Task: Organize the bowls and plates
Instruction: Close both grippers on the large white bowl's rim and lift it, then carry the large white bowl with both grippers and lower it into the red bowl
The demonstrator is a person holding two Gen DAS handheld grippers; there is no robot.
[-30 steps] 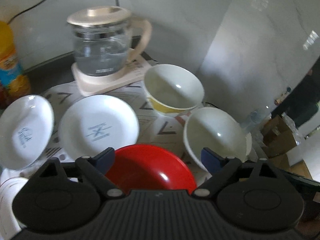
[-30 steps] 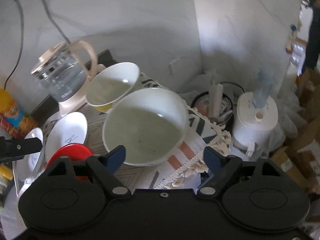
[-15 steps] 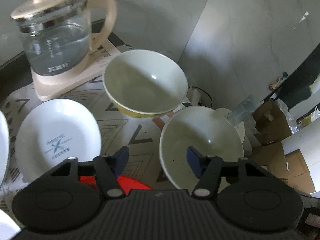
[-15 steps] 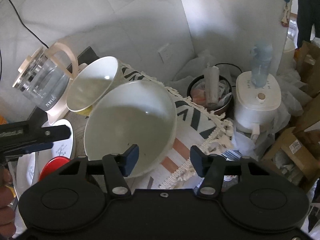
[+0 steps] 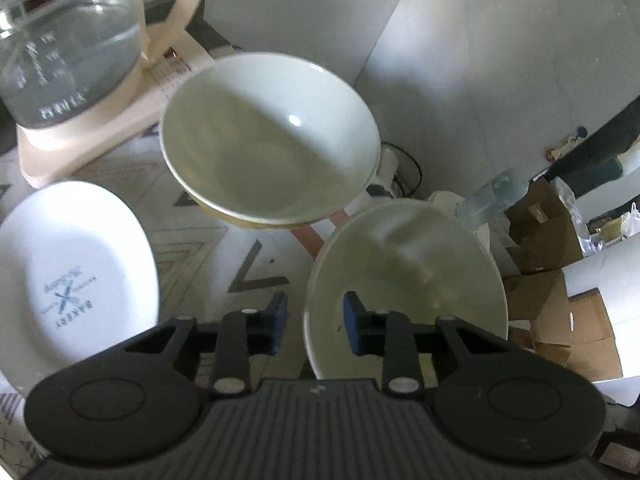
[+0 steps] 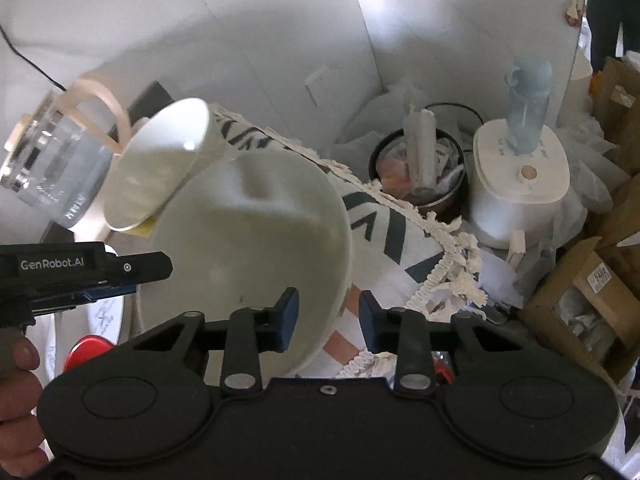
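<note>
A large white bowl (image 5: 404, 280) (image 6: 248, 248) sits near the table's right edge. My left gripper (image 5: 313, 322) straddles its left rim, one finger outside, one inside, with a gap to the rim. My right gripper (image 6: 328, 320) straddles its right rim the same way, jaws partly closed. A yellow-bottomed white bowl (image 5: 268, 140) (image 6: 160, 168) stands behind it. A white plate (image 5: 76, 276) with blue print lies to the left. A red plate (image 6: 88, 350) shows at lower left in the right wrist view.
A glass kettle (image 5: 68, 40) on a cream base stands at the back left. The patterned, fringed tablecloth (image 6: 400, 240) hangs over the right edge. Beyond it are a bin (image 6: 420, 172), a white appliance (image 6: 520, 184) and cardboard boxes (image 5: 560, 300).
Both grippers moved forward onto the large white bowl and narrowed their jaws around its opposite rims. The red plate dropped out of the left wrist view.
</note>
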